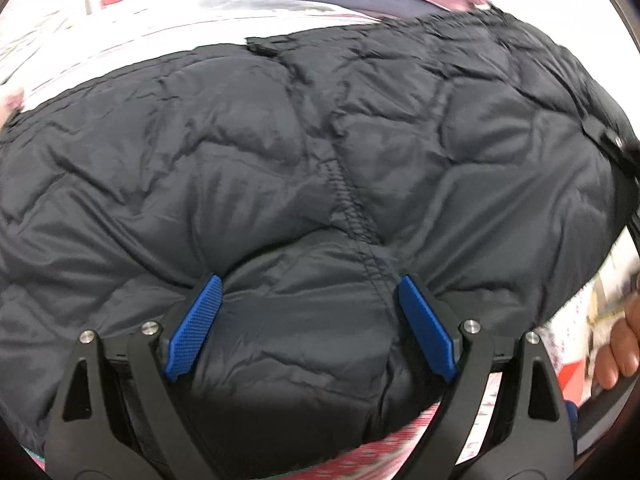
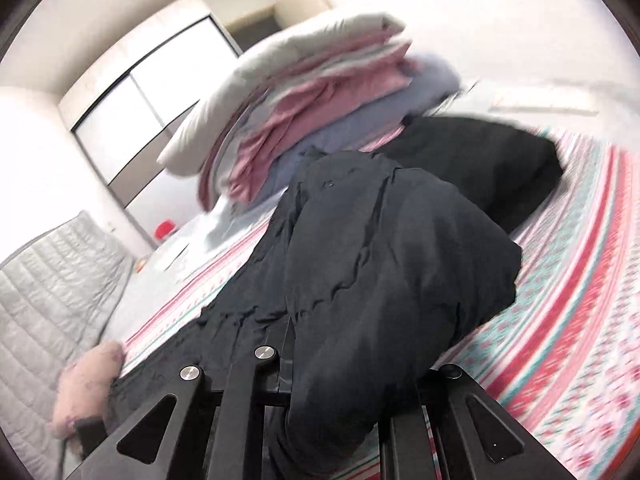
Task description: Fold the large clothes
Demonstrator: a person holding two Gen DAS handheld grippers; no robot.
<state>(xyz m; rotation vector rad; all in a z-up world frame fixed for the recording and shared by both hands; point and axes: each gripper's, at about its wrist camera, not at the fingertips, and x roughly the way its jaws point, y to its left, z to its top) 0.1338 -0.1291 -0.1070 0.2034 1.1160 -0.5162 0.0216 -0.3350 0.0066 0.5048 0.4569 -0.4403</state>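
I am looking down through the left wrist camera at the black quilted jacket [image 1: 320, 168], which is lying on the striped bed sheet [image 2: 580, 280] and filling almost the whole view. The jacket's stitched seam [image 1: 352, 208] is running from just between my fingers away toward the far edge, so here its long axis is pointing away from the camera, toward the pile of folded bedding [image 2: 304, 120] behind the jacket.

The left gripper [image 1: 310, 322] is standing spread wide, with both blue pads [image 1: 196, 328] resting on the padded cloth. A bulge of the jacket is sitting between them, but the pads are not squeezing it.

The right gripper [image 2: 320, 364] is pressed together on a fold of the jacket. The cloth is draping over the fingers and hiding the tips, so I think the pinch is at the jacket's edge, but I cannot be sure of the exact place. From this camera the jacket is stretching away from the gripper toward the bedding pile, and a thick part is hanging over the near side.

A pink cushion [image 2: 88, 384] is lying just beside the jacket's left edge. A hand [image 1: 624, 344] is showing near the jacket's right edge in the left view. Both pictures are blurred at the borders.
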